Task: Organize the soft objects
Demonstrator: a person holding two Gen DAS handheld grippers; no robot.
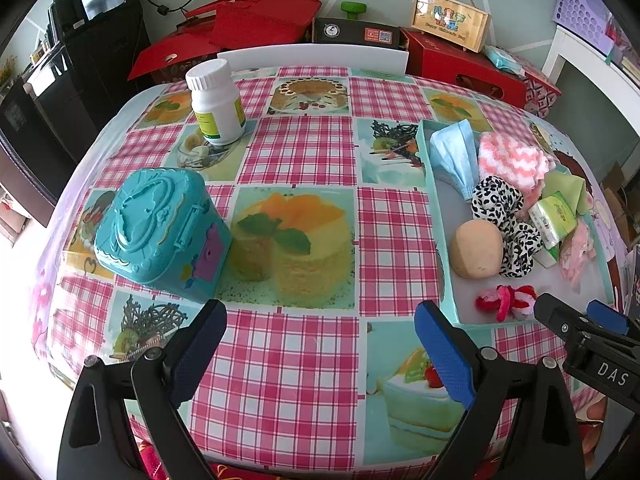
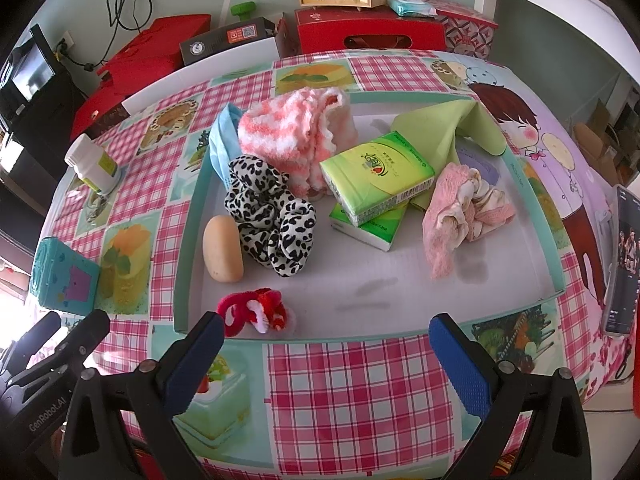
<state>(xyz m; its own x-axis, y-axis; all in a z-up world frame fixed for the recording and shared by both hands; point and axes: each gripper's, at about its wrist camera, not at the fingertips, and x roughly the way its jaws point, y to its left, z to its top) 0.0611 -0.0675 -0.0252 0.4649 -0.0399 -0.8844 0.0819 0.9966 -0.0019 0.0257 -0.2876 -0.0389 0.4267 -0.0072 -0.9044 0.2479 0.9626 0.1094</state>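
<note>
A teal-rimmed tray (image 2: 400,320) holds the soft things: a leopard scrunchie (image 2: 268,220), a beige sponge (image 2: 222,250), red hair ties (image 2: 256,312), a pink-white fuzzy cloth (image 2: 292,132), a blue face mask (image 2: 222,140), green tissue packs (image 2: 376,180), a green cloth (image 2: 440,124) and a pink lacy cloth (image 2: 456,216). The same tray (image 1: 444,264) sits at the right of the left wrist view. My right gripper (image 2: 326,346) is open just before the tray's near rim. My left gripper (image 1: 320,338) is open over bare tablecloth, holding nothing.
On the checked tablecloth (image 1: 300,152) stand a teal plastic case (image 1: 160,232) and a white pill bottle (image 1: 216,100), both left of the tray. A phone (image 2: 620,264) stands at the table's right edge. Red boxes (image 1: 256,20) are stacked behind the table.
</note>
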